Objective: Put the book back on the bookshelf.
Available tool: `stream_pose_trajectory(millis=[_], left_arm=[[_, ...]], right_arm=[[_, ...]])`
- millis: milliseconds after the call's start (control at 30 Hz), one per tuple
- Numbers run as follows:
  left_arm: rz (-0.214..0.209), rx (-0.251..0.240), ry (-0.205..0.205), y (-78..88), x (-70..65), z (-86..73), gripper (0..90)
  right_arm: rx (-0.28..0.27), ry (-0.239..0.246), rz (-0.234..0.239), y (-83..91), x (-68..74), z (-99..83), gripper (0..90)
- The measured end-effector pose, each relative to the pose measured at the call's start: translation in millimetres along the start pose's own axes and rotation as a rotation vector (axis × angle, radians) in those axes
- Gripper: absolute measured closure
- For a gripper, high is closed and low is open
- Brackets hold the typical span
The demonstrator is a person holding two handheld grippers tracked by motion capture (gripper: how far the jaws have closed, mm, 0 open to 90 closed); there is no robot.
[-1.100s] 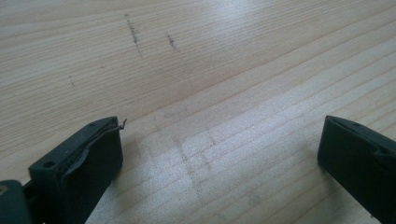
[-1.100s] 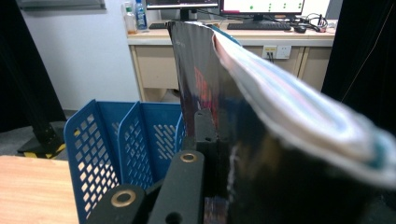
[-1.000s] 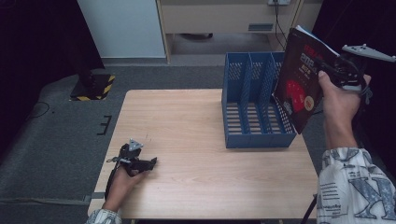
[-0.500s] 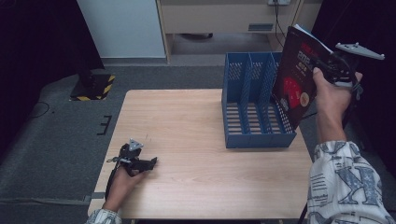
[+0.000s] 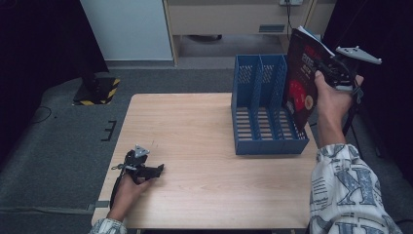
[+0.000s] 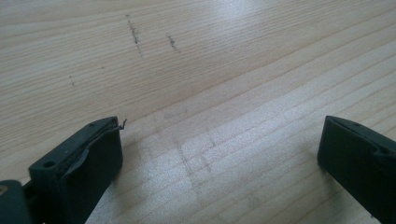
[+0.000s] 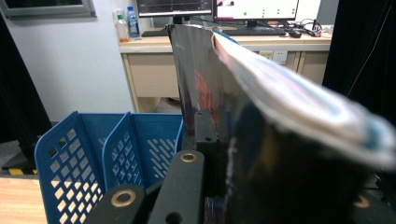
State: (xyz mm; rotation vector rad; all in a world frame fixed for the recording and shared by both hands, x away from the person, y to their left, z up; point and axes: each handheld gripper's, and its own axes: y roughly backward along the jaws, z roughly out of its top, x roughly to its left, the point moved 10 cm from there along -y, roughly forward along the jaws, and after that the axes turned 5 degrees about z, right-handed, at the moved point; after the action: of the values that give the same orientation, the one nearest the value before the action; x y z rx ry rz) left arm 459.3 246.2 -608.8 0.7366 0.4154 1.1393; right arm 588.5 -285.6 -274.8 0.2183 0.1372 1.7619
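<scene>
The right gripper [image 5: 325,68] is clamped on a red-and-black magazine [image 5: 298,83], held upright just above the right edge of the blue file organizer [image 5: 265,141] on the wooden table [image 5: 195,126]. Well away from the organizer, the left gripper [image 5: 155,170] rests on the table, jaws spread wide and empty.

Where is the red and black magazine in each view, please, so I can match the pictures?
High view: the magazine stands upright at the upper right, held in the right gripper, over the right end of the blue file rack.
Left gripper view: it is not in this picture, which looks at the wooden table.
Right gripper view: the magazine rises edge-on at centre and right.
Shared landmark: the blue file rack.
</scene>
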Motion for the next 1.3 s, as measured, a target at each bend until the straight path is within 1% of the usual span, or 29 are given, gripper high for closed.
stream_pose_trajectory(millis=[133, 300, 400, 433, 667, 767, 900, 1100, 1300], left_arm=[[0.000, 0.000, 0.000, 0.0, -0.1, 0.0, 0.0], [0.001, -0.001, 0.001, -0.1, -0.1, 0.1, 0.0], [0.001, -0.001, 0.000, -0.1, -0.1, 0.1, 0.0], [0.001, -0.002, 0.001, -0.1, -0.1, 0.1, 0.0], [0.003, -0.001, 0.002, -0.2, -0.1, 0.1, 0.0], [0.003, -0.002, 0.002, -0.2, -0.1, 0.2, 0.0], [0.003, -0.002, 0.003, -0.2, -0.1, 0.2, 0.0], [0.003, -0.002, 0.003, -0.2, -0.1, 0.2, 0.0], [0.003, -0.002, 0.006, -0.2, -0.4, 0.1, 0.0]], right_arm=[[-0.007, -0.008, -0.006, -2.7, -2.9, -5.5, 87.1], [-0.029, -0.009, -0.013, -4.6, -6.9, -10.0, 87.1], [-0.030, -0.004, -0.012, -6.2, -7.7, -13.3, 87.1], [-0.032, 0.005, -0.011, -6.8, -8.7, -14.5, 87.1], [-0.032, -0.004, -0.010, -8.9, -13.4, -21.1, 87.1], [-0.036, 0.005, -0.005, -10.9, -13.0, -24.3, 87.1], [-0.033, -0.002, -0.009, -13.1, -13.5, -30.0, 87.1], [-0.047, -0.002, -0.011, -10.8, -14.2, -30.1, 87.1], [-0.048, -0.004, -0.011, -11.1, -14.6, -32.7, 87.1]])
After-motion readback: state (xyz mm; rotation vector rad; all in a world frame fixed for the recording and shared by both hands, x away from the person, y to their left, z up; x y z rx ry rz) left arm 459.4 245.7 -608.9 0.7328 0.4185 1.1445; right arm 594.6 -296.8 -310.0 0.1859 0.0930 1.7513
